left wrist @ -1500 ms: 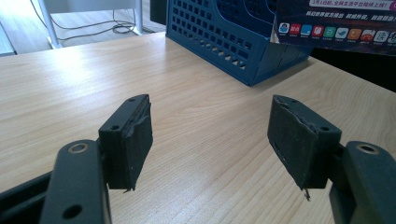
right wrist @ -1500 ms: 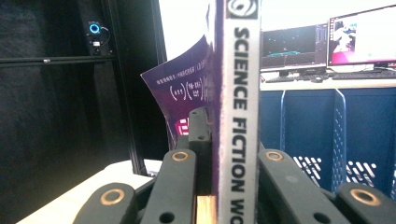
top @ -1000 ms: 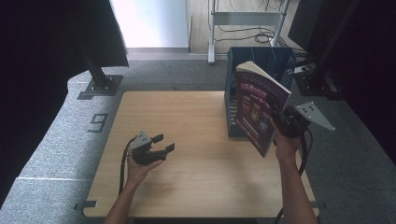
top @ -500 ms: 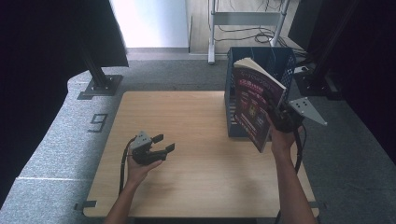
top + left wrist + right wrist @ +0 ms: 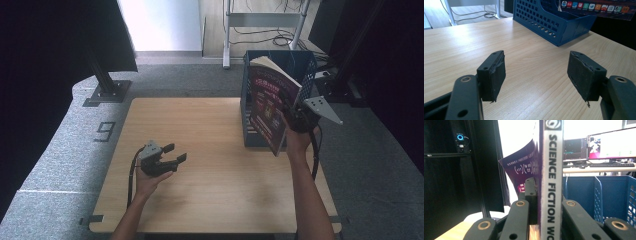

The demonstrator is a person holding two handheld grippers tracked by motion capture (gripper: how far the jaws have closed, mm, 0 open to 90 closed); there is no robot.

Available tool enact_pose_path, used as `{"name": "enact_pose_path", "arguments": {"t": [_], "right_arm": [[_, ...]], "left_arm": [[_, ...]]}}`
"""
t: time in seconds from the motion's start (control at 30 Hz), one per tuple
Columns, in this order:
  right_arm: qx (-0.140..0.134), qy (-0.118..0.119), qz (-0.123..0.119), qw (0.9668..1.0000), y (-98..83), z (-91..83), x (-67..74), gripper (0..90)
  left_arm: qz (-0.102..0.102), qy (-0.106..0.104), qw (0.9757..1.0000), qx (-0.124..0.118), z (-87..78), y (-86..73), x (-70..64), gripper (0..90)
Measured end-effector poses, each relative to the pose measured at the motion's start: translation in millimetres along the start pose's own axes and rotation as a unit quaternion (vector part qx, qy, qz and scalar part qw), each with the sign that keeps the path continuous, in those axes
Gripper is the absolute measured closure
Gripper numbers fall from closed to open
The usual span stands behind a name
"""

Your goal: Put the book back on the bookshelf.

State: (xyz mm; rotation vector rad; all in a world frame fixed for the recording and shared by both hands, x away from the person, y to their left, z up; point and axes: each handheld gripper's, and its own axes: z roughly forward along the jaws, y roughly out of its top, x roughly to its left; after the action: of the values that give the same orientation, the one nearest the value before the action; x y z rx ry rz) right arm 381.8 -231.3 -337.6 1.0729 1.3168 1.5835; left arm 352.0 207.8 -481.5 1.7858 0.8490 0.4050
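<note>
Clamping a purple paperback book [image 5: 267, 107] at its spine, the right tongs [image 5: 295, 116] are holding it off the bench [image 5: 210, 150], in front of the blue file rack [image 5: 305, 65] at the bench's far right corner. In the right gripper view the jaws are pressing on either side of the white spine band [image 5: 552, 180], which is lettered "SCIENCE FICTION", and the front cover [image 5: 520, 171] is bowing away to the left.

Book, orientation: long axis is standing near upright, leaning a little; the top edge is pointing up and toward the rack, the lower corner is hanging just above the bench beside the rack's near wall. In the high view the printed cover is facing left toward the middle of the bench, and the page edges are showing pale along the top.

Left tongs [image 5: 172, 154]: resting low over the bench's left half, well apart from the book, jaws standing wide apart with nothing between them. In the left gripper view the two black pads [image 5: 495, 73] are framing bare wood, with the rack [image 5: 554, 22] lying ahead.

Person's right hand [image 5: 297, 140]: gripping the tool below the book.
</note>
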Motion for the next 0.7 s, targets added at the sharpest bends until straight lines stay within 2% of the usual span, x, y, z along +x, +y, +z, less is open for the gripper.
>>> {"name": "enact_pose_path", "arguments": {"t": [0.17,0.33,0.5,0.7], "right_arm": [[0.006,-0.006,-0.006,0.9999,-1.9,10.3,-1.4,81.6],[0.007,-0.014,-0.002,0.9999,-4.7,19.9,-5.3,81.6],[0.008,-0.022,-0.002,0.9997,-9.2,28.0,-7.2,81.6],[0.015,-0.030,-0.010,0.9994,-12.7,38.0,-8.1,81.6]], "left_arm": [[-0.001,0.000,1.0000,0.001,0.0,-1.3,0.1,30.9],[-0.003,-0.001,1.0000,-0.002,-0.1,-1.9,-0.9,30.9],[0.000,-0.006,0.9999,0.013,7.8,-6.5,-5.3,30.9],[-0.002,-0.006,0.9999,0.010,7.4,-6.3,-4.9,30.9]]}}
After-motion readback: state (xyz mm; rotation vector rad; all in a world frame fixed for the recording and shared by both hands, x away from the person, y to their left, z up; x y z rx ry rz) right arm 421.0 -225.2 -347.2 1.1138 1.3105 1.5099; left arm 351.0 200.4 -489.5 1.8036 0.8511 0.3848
